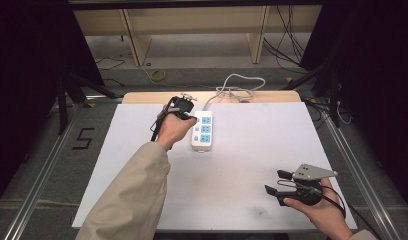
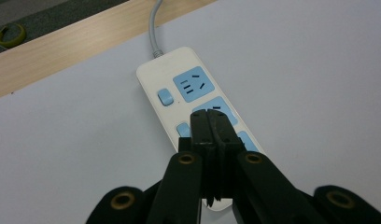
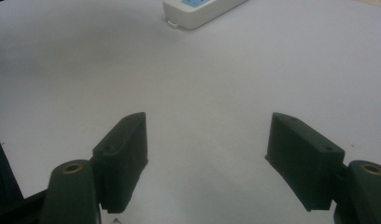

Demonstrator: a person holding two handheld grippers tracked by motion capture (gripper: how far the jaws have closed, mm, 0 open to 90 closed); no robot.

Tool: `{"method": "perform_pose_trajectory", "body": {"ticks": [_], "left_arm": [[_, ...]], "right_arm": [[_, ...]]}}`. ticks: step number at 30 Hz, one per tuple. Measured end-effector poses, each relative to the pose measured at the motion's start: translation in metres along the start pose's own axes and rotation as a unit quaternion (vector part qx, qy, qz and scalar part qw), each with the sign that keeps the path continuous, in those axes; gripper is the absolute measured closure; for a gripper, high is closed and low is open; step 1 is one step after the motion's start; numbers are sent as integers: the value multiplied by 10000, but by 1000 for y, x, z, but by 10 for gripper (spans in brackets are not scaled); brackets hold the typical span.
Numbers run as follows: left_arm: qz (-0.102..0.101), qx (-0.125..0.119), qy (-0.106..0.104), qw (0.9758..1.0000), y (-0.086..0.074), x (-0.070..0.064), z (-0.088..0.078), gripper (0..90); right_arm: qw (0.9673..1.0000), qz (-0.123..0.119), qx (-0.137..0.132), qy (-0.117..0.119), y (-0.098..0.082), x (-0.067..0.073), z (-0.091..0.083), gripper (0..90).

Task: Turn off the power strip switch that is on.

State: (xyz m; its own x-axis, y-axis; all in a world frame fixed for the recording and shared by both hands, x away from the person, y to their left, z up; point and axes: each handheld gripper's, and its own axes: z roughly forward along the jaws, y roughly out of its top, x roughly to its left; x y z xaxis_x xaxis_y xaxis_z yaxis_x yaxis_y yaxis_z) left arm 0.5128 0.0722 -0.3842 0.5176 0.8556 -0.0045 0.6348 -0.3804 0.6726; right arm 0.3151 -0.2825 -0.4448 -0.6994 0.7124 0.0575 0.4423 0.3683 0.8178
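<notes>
A white power strip [image 1: 202,131] with blue sockets and blue switches lies at the back middle of the white table top; its grey cord runs off the far edge. In the left gripper view the power strip [image 2: 179,88] lies just under my left gripper [image 2: 210,116], whose jaws are shut together with nothing between them, tips over the middle socket. From above, the left gripper [image 1: 191,116] sits at the strip's left side. My right gripper [image 1: 273,182] stands open near the front right, empty; its fingertips [image 3: 132,128] frame bare table, the power strip [image 3: 202,11] far ahead.
The white table top [image 1: 242,150] has a wooden strip [image 1: 142,96] along its far edge. A coil of grey cable [image 1: 237,90] lies behind it. Metal rails [image 1: 37,165] run along both sides, with dark stands and floor cables beyond.
</notes>
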Motion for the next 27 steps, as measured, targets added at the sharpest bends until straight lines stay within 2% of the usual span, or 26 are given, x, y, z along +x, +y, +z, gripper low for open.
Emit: {"method": "perform_pose_trajectory", "body": {"ticks": [7, 12, 27], "left_arm": [[-114, 75, 44, 9999, 5, 1, 9, 897], [-64, 45, 44, 10000, 13, -3, 13, 897], [-141, 218, 61, 9996, 11, 0, 33, 897]], "right_arm": [[10000, 28, -5, -4, -1, 0, 0, 292], [10000, 11, -5, 8, -1, 0, -1, 291], [10000, 23, 3, 15, -1, -1, -1, 290]]}}
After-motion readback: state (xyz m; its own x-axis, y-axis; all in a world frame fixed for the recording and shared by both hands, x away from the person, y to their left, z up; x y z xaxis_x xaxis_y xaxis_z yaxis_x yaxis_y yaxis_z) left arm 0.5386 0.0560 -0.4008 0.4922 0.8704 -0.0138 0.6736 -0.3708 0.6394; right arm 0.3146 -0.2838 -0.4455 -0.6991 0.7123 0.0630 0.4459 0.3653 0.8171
